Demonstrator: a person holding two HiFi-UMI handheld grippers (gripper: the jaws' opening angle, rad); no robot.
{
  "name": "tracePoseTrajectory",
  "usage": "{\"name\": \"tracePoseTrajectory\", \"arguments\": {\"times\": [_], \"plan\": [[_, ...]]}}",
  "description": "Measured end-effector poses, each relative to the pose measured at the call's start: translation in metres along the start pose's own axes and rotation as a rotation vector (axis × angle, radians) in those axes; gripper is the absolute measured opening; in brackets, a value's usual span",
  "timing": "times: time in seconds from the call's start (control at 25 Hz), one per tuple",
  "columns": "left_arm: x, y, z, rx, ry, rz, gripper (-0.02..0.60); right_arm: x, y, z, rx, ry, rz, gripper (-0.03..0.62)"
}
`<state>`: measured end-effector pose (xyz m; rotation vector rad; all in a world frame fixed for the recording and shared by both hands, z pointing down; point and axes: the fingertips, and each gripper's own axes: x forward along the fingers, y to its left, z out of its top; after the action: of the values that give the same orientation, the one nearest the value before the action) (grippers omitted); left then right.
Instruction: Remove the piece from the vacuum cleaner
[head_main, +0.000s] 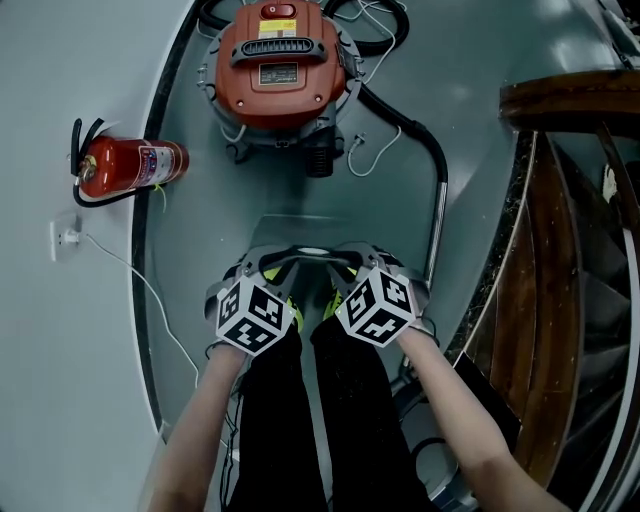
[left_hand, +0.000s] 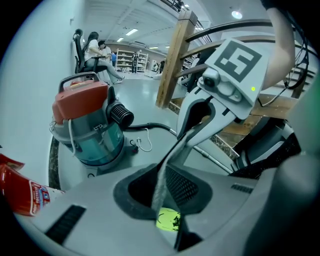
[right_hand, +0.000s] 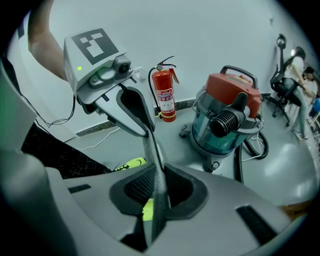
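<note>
The vacuum cleaner (head_main: 280, 65) has a red lid, a teal drum and a black hose (head_main: 436, 170), and stands on the floor ahead of me; it also shows in the left gripper view (left_hand: 87, 125) and the right gripper view (right_hand: 230, 110). A thin flat grey piece (head_main: 302, 250) hangs between my two grippers, well short of the vacuum. My left gripper (head_main: 262, 258) is shut on one end of the piece (left_hand: 167, 167). The right gripper (head_main: 352, 255) is shut on the other end (right_hand: 156, 165). Each gripper view sees the piece edge-on.
A red fire extinguisher (head_main: 130, 165) lies by the wall at left, near a socket (head_main: 65, 237) with a white cable. A wooden stair rail (head_main: 570, 100) stands at right. My legs and yellow-green shoes (head_main: 275, 272) are under the grippers. People sit far off (left_hand: 95, 50).
</note>
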<state>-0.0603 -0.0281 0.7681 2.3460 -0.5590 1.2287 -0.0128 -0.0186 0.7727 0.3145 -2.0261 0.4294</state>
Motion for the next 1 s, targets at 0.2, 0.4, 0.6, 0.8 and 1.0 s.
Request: {"name": "tracePoseTrajectory", "arguments": {"times": [0.2, 0.4, 0.6, 0.8, 1.0], "plan": [[0.013, 0.002, -0.010, -0.020, 0.006, -0.002, 0.063, 0.015, -0.003, -0.006, -0.006, 0.015, 0.011, 0.057], [0.026, 0.004, -0.014, -0.022, 0.013, -0.010, 0.063, 0.026, -0.008, -0.015, -0.015, 0.029, 0.019, 0.057], [0.040, 0.008, -0.020, -0.035, 0.030, -0.017, 0.063, 0.039, -0.014, -0.021, -0.010, 0.037, 0.031, 0.057], [0.057, 0.012, -0.030, -0.044, 0.050, -0.031, 0.063, 0.056, -0.019, -0.028, -0.014, 0.052, 0.041, 0.057], [0.070, 0.017, -0.039, -0.048, 0.068, -0.044, 0.063, 0.070, -0.022, -0.032, -0.018, 0.067, 0.048, 0.058]]}}
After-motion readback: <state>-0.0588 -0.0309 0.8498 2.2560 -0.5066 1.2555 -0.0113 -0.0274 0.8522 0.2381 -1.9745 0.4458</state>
